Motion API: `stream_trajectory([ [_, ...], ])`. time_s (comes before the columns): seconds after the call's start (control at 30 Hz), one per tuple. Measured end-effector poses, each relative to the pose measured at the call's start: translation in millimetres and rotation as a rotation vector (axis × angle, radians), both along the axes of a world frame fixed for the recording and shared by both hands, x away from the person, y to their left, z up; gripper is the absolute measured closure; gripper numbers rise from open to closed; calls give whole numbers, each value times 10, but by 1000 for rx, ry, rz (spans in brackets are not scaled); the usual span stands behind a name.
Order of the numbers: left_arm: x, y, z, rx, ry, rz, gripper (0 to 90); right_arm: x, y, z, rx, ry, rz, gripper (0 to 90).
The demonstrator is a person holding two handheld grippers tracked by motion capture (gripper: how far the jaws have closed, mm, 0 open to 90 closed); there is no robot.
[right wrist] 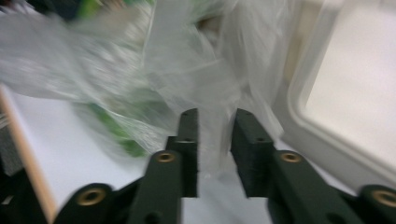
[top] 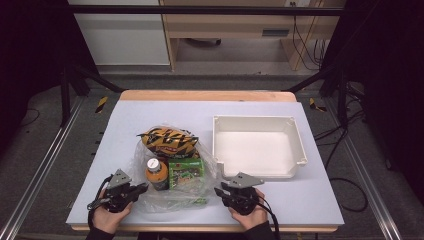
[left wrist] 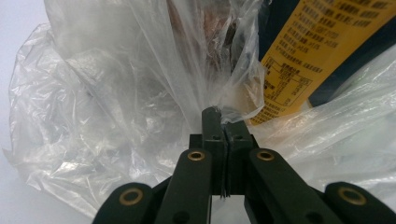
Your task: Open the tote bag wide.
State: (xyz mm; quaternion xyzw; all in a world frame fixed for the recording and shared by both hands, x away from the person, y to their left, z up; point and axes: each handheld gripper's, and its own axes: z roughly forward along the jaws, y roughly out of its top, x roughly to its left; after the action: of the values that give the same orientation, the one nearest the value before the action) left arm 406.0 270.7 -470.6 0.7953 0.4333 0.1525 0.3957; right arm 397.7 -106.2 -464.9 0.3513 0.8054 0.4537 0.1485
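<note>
Plastic bag (top: pixel 172 167) between tools, left tool (top: pixel 141 189) pinching

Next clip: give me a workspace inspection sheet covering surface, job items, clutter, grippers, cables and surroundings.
Surface: pale table with wooden edge.
Job's things: clear plastic bag holding a striped snack pack, an orange-capped bottle and a green packet; white bin empty, to the right.
Clutter: nothing seen.
Grippers: left gripper shut on the bag's film; right gripper jaws parted, film between them, pads not pressing.
Cables: one trails from each gripper; more lie on the floor at right.
Surroundings: dark frame, grey floor, wooden furniture behind.
</note>
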Motion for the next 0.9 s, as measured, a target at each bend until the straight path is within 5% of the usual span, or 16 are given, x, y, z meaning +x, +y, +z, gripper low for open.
stream_trajectory([
  [0.2, 0, -8, -1, 7, 0, 1, 889, -98, -67, 555, 121, -166, -21, 483],
  [0.33, 6, -2, 0, 4, 1, 1, 890, 72, 88, 799, 175, -216, -29, 429],
  [0.43, 10, 0, -2, 3, 3, 0, 890, 232, 227, 839, 171, -195, -36, 453],
  [0.6, 7, 20, 1, 7, -2, -4, 890, 226, 269, 702, 74, -134, -17, 877],
  [0.9, 10, 14, -7, 19, 0, 3, 890, 131, 151, 15, -44, 37, -47, 900],
])
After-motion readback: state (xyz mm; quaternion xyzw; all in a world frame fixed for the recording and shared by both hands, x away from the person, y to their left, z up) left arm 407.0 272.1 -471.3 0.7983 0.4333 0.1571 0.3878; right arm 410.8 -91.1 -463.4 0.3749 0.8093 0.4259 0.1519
